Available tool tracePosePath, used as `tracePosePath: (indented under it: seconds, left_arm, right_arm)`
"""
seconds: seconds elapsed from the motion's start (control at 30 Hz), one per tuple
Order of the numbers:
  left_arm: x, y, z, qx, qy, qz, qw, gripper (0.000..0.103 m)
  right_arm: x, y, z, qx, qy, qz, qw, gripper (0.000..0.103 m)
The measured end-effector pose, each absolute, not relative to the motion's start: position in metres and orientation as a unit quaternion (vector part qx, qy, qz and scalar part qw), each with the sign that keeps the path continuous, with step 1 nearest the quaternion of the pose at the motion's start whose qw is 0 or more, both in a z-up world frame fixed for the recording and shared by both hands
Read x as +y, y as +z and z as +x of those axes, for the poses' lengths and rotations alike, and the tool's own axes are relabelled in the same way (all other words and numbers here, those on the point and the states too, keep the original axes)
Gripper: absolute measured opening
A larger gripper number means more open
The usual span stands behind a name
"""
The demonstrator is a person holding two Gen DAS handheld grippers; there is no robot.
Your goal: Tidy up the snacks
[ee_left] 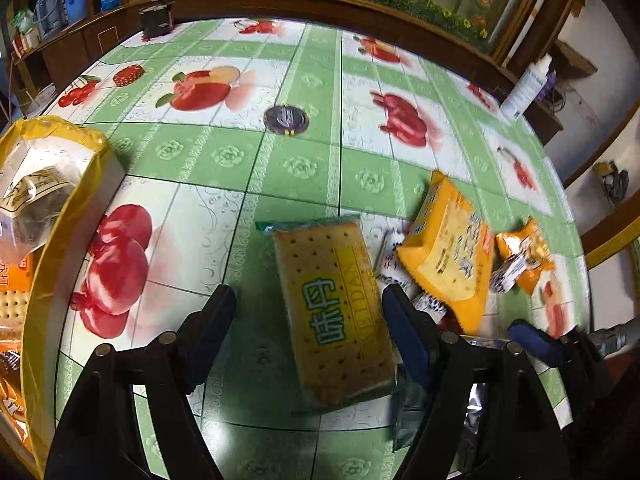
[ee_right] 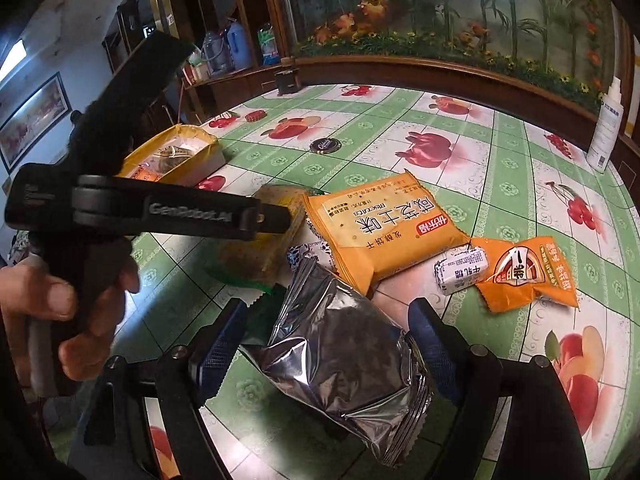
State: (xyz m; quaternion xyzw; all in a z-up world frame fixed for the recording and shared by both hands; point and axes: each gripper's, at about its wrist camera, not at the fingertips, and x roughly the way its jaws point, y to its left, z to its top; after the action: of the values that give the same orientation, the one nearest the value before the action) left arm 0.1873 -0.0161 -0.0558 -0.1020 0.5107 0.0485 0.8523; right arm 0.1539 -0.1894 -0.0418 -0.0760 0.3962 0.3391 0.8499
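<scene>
Yellow-rimmed box waits at far left, part filled. Left gripper stands apart around the cracker pack, untouching; centre it, then close on its long edges. Right gripper, also apart, brackets the foil bag nearby.

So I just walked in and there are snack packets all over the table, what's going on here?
A person is sorting snacks with a handheld gripper in each hand. The left gripper is open over a cracker packet, not yet clamping it. The right gripper is open around a silver foil bag. An orange biscuit packet and smaller snacks still lie on the fruit-print tablecloth; a yellow box already holds some.
</scene>
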Motion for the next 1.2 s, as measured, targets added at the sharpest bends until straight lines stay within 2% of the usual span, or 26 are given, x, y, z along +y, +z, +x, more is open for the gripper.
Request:
tracePosePath:
  seconds: [0.1,0.13,0.17,0.23,0.27,0.3,0.6,0.87,1.2]
  left_arm:
    - [-0.029,-0.060,0.184,0.506,0.060,-0.037,0.860,0.076]
    - [-0.028,-0.059,0.179,0.499,0.055,-0.033,0.864,0.073]
    - [-0.025,-0.059,0.174,0.494,0.052,-0.033,0.868,0.069]
    - [-0.019,-0.056,0.165,0.488,0.048,-0.029,0.871,0.048]
    - [-0.015,-0.055,0.160,0.489,0.043,-0.029,0.871,0.045]
    - [-0.010,-0.055,0.153,0.490,0.041,-0.027,0.870,0.045]
    - [0.016,-0.054,0.089,0.490,0.026,-0.039,0.870,0.044]
    - [0.028,-0.051,0.045,0.494,0.012,-0.068,0.866,0.044]
    - [0.040,-0.040,0.011,0.479,0.014,-0.075,0.875,0.044]
  right_arm:
    - [-0.188,-0.044,0.155,0.405,0.335,-0.086,0.846,0.084]
    - [-0.187,-0.045,0.155,0.407,0.337,-0.087,0.845,0.084]
    - [-0.187,-0.047,0.154,0.408,0.337,-0.091,0.843,0.084]
    - [-0.188,-0.049,0.153,0.415,0.335,-0.094,0.841,0.083]
    - [-0.189,-0.050,0.152,0.419,0.336,-0.092,0.839,0.082]
    - [-0.191,-0.051,0.150,0.422,0.336,-0.090,0.837,0.077]
    - [-0.204,-0.048,0.116,0.430,0.333,-0.074,0.836,0.074]
    - [-0.218,-0.037,0.078,0.420,0.338,-0.005,0.842,0.068]
    - [-0.189,-0.029,0.029,0.411,0.364,0.017,0.836,0.065]
